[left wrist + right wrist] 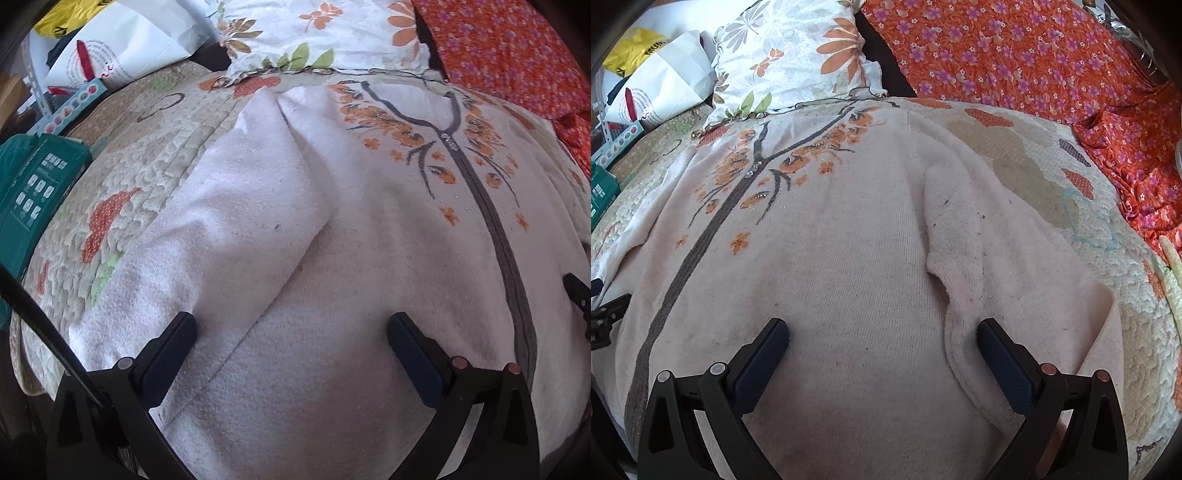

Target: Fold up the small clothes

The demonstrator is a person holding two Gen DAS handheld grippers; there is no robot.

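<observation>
A cream knit sweater (pixel 369 258) with orange flowers and a grey centre stripe lies flat, front up, on a quilted bed cover; it also shows in the right wrist view (pixel 849 240). Its left sleeve (pixel 229 221) is folded in along the body. Its right sleeve (pixel 997 266) lies along the right side. My left gripper (pixel 291 332) is open just above the sweater's lower left part, holding nothing. My right gripper (pixel 882 336) is open over the lower right part, its right finger by the sleeve. Each gripper's tip shows at the edge of the other's view.
A floral pillow (pixel 317 33) lies beyond the sweater's collar. An orange flowered cloth (pixel 1034 55) covers the far right. White and yellow bags (pixel 122 44) and a green box (pixel 33 184) stand at the left. The quilted cover (pixel 1052 177) surrounds the sweater.
</observation>
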